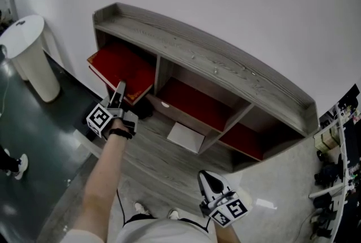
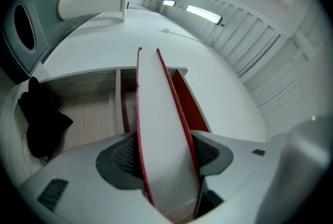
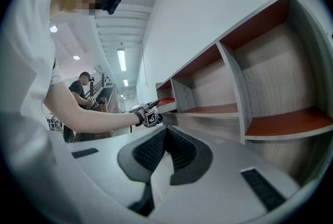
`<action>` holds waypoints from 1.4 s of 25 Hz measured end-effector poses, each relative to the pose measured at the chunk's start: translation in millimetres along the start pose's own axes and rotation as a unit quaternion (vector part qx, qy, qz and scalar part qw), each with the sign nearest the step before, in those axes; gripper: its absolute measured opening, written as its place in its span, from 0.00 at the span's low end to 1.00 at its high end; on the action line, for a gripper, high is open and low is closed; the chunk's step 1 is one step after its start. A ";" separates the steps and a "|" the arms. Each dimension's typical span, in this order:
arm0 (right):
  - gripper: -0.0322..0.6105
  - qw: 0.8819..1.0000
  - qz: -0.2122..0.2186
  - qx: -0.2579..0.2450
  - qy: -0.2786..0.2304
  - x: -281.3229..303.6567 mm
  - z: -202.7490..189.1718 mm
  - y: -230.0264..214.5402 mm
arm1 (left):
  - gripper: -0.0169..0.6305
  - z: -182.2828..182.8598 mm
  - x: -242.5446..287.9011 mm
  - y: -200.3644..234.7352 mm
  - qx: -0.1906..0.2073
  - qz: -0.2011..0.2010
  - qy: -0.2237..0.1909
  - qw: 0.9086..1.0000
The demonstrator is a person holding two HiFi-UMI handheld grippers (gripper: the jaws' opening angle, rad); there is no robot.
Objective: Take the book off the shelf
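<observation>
Between the jaws of the left gripper [image 2: 166, 158] sits the thin red-covered book with white page edges [image 2: 158, 114]. Both dark ribbed pads [image 2: 124, 158] press on its covers, so the grip is clenched on the near edge of the book. Seen from the head view, the book lies nearly flat at the mouth of the far-left compartment of the grey wood-grain shelf unit with red-lined boards [image 1: 214, 58]. Its near part juts out over the floor, while its far part looks to be still under the top board.

I judge the step in hand to be the draw-out: the book is gripped and partly clear, but not yet free of the shelf. The next move calls for a straight pull toward the person. The book should stay level enough that its far corners miss the compartment's side wall and upright divider, and the grip should stay firm, since only one edge of a wide, thin book is held.

From the gripper, the bare left forearm, with a dark strap at the wrist, runs back stretched out to the person's body, and the tool points at the shelf and slightly upward. On the near right, the right gripper [image 3: 165, 153] hangs low by the body, roughly level and facing the shelf, its jaws together on nothing.
</observation>
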State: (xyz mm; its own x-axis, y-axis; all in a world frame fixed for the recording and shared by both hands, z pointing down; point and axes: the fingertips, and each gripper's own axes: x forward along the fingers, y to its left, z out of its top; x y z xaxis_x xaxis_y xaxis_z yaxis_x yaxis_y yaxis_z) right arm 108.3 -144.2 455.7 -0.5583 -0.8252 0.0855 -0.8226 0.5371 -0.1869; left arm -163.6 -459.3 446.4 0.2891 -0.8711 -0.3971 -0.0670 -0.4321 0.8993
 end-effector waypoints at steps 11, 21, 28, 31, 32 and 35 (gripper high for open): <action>0.09 1.000 0.003 0.011 -0.008 -14.5 -2.6 -5.6 | 0.44 2.7 -11.2 -18.5 -0.005 -0.007 -0.029 1.000; 0.09 0.999 0.007 0.044 -0.031 -36.0 -1.5 -12.7 | 0.44 8.7 -33.5 -29.0 0.001 -0.006 -0.057 0.998; 0.09 0.998 0.019 0.050 -0.045 -44.9 -0.5 -16.4 | 0.44 14.8 -54.7 -43.2 0.021 -0.009 -0.067 0.997; 0.09 0.997 0.026 0.054 -0.049 -48.9 -0.5 -15.0 | 0.44 16.2 -61.6 -51.1 0.028 -0.009 -0.069 0.997; 0.09 0.997 0.030 0.055 -0.050 -50.0 -0.3 -14.6 | 0.44 16.9 -63.9 -54.9 0.031 -0.011 -0.071 0.997; 0.09 0.996 0.041 0.057 -0.050 -52.1 -0.7 -14.3 | 0.44 17.7 -71.2 -68.2 0.041 -0.017 -0.075 0.996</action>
State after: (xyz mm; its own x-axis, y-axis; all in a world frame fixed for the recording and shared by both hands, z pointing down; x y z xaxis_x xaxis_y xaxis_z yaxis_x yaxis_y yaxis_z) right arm 149.0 -108.8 454.6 -0.6048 -0.7957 -0.0320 -0.7536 0.5848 -0.3002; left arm -196.5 -372.0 410.1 0.1468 -0.8779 -0.4557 -0.1385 -0.4744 0.8694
